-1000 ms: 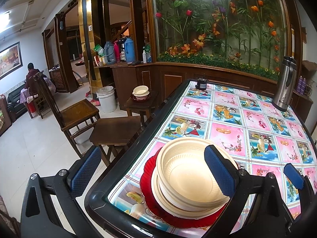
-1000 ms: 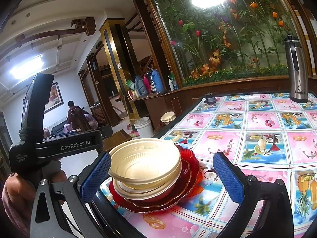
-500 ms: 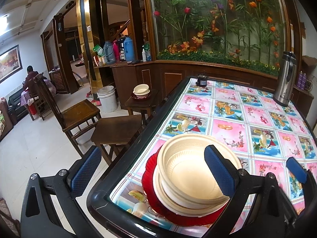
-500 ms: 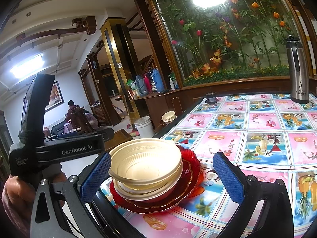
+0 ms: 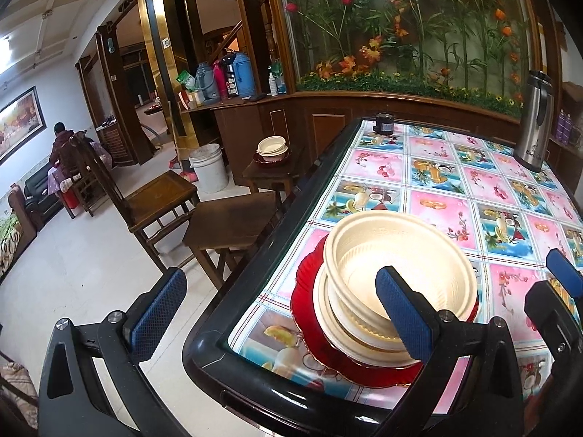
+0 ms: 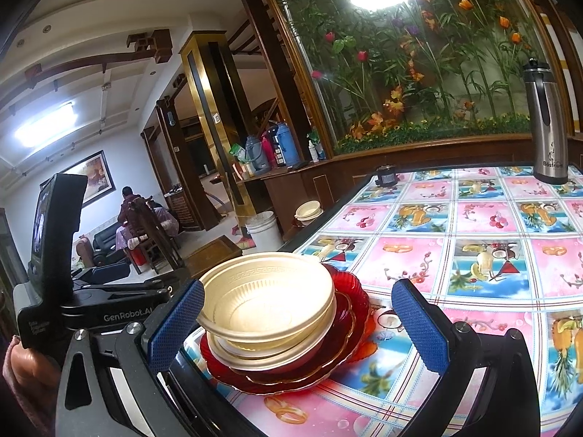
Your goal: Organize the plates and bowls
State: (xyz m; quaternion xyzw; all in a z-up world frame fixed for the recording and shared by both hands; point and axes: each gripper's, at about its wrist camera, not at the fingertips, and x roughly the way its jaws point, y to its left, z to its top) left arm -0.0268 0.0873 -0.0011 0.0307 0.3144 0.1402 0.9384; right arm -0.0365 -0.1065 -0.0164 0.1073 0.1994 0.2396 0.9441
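Cream bowls (image 6: pixel 267 302) nested on red plates (image 6: pixel 349 327), stacked at near corner of table (image 5: pixel 437 189) (fruit-print cloth under glass). Left gripper (image 5: pixel 282 313) spread wide, released, one pad off the table edge, other pad over the top bowl's rim. Right gripper (image 6: pixel 297 324) likewise gaping, pads flanking the stack, gripping nothing. Steel flask (image 6: pixel 546 123) standing well apart at far side.
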